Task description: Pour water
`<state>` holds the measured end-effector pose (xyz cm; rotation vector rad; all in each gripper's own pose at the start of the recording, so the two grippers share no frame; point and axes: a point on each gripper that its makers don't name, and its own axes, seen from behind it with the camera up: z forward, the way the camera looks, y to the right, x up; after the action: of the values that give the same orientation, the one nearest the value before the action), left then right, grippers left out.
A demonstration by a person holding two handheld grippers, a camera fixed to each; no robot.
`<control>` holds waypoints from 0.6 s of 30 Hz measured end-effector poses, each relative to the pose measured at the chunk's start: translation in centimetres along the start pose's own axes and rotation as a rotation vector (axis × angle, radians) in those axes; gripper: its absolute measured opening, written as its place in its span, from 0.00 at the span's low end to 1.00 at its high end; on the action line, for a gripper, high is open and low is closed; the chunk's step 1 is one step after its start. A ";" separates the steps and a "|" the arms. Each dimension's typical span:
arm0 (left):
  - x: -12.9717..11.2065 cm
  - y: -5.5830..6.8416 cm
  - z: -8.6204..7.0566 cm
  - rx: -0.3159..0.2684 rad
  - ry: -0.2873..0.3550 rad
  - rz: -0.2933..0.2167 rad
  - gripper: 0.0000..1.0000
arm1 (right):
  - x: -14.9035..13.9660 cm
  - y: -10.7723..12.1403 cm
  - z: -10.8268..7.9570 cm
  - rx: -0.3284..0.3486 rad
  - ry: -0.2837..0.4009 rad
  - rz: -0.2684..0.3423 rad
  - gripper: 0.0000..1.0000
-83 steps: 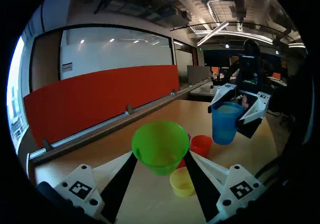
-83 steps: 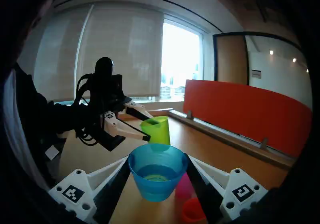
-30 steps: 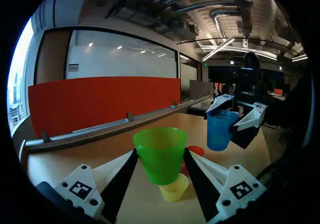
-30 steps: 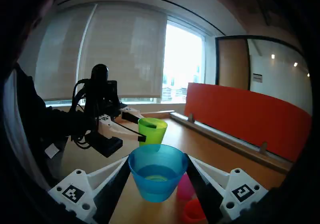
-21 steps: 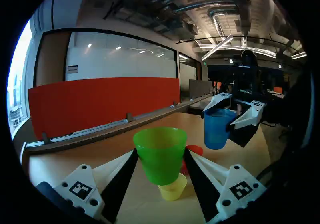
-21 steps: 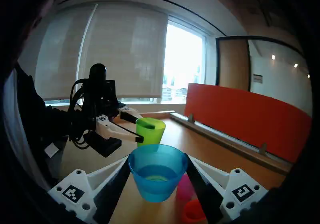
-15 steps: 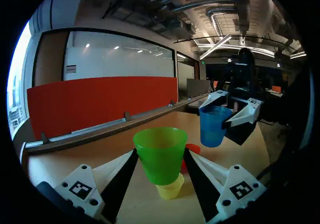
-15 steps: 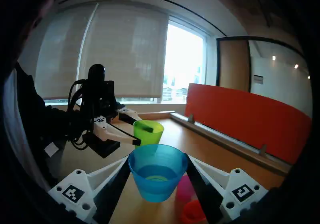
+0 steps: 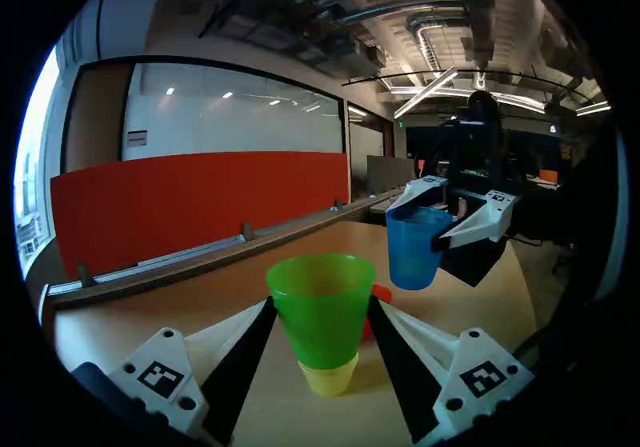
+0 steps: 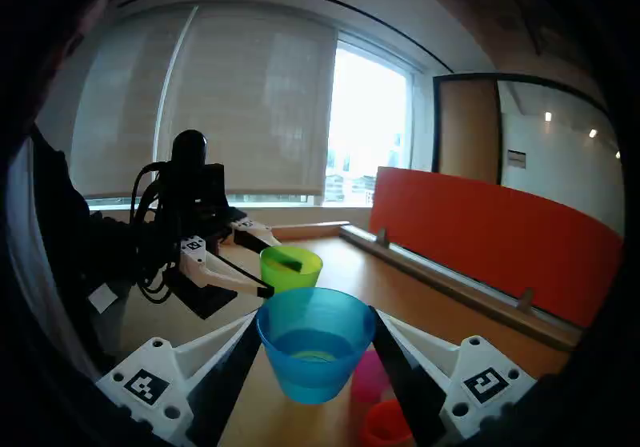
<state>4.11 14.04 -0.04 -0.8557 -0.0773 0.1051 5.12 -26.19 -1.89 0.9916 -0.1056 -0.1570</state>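
A: So, what is gripped by the left gripper?

B: A green cup is clamped between its two fingers. The cup is held upright and lifted off the wooden table.

A: And where is the water found?

B: It is seen inside a blue cup, which is pressed from both sides by the fingers of the right gripper. In the left gripper view that cup is carried upright, beyond the green cup and to its right. Its rim is shown above the green rim, and the two cups are kept apart.

A: What else is placed around the green cup?

B: A yellow cup is stood on the table just below it, and a red cup is partly hidden behind it. An orange partition is set well beyond it.
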 end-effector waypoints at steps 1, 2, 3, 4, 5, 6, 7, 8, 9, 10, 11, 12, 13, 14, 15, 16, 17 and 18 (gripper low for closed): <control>0.0 0.1 0.0 -0.001 0.001 0.000 0.83 | 0.0 0.0 0.0 0.000 0.000 0.000 0.93; 0.1 0.1 0.0 -0.003 0.003 0.001 0.83 | 0.0 0.0 0.0 0.000 0.000 0.000 0.93; 0.1 0.2 0.0 -0.003 0.004 0.002 0.83 | 0.0 0.0 0.0 0.000 0.000 -0.001 0.93; 0.1 0.2 0.0 -0.004 0.004 0.003 0.83 | 0.1 0.0 -0.1 -0.001 0.000 -0.001 0.93; 0.2 0.2 0.0 -0.005 0.004 0.004 0.83 | 0.1 0.1 -0.1 -0.001 0.000 -0.001 0.93; 0.2 0.2 0.1 -0.005 0.004 0.006 0.83 | 0.1 0.1 -0.1 -0.001 0.000 -0.002 0.93; 0.2 0.2 0.1 -0.005 0.004 0.007 0.83 | 0.1 0.1 -0.1 -0.002 0.000 -0.002 0.93; 0.3 0.2 0.1 -0.005 0.004 0.008 0.83 | 0.1 0.1 -0.1 -0.002 0.001 -0.002 0.93; 0.3 0.2 0.1 -0.006 0.005 0.009 0.83 | 0.1 0.1 -0.1 -0.001 0.000 -0.002 0.93; 0.3 0.3 0.1 -0.007 0.007 0.009 0.83 | 0.1 0.1 -0.1 -0.001 0.000 -0.003 0.93; 0.4 0.3 0.1 -0.007 0.008 0.010 0.83 | 0.1 0.1 -0.1 0.000 0.000 -0.003 0.93; 0.4 0.4 0.1 -0.008 0.011 0.008 0.83 | 0.2 0.1 -0.2 0.000 -0.001 -0.004 0.93; 0.4 0.4 0.2 -0.009 0.013 0.007 0.84 | 0.2 0.2 -0.2 0.000 -0.002 -0.005 0.93; 0.5 0.4 0.2 -0.010 0.016 0.005 0.84 | 0.2 0.2 -0.2 0.000 -0.002 -0.006 0.93; 0.5 0.4 0.2 -0.010 0.017 0.004 0.84 | 0.3 0.2 -0.1 0.000 -0.003 -0.007 0.93; 0.5 0.4 0.2 -0.010 0.017 0.004 0.84 | 0.3 0.2 -0.1 0.000 -0.004 -0.008 0.93; 0.4 0.4 0.3 -0.010 0.017 0.003 0.83 | 0.3 0.2 -0.1 -0.001 -0.004 -0.009 0.93; 0.4 0.4 0.3 -0.009 0.017 0.003 0.84 | 0.4 0.2 -0.1 -0.001 -0.005 -0.009 0.93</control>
<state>4.46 14.57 -0.15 -0.8658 -0.0605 0.0999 5.51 -26.05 -1.75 0.9913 -0.1053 -0.1679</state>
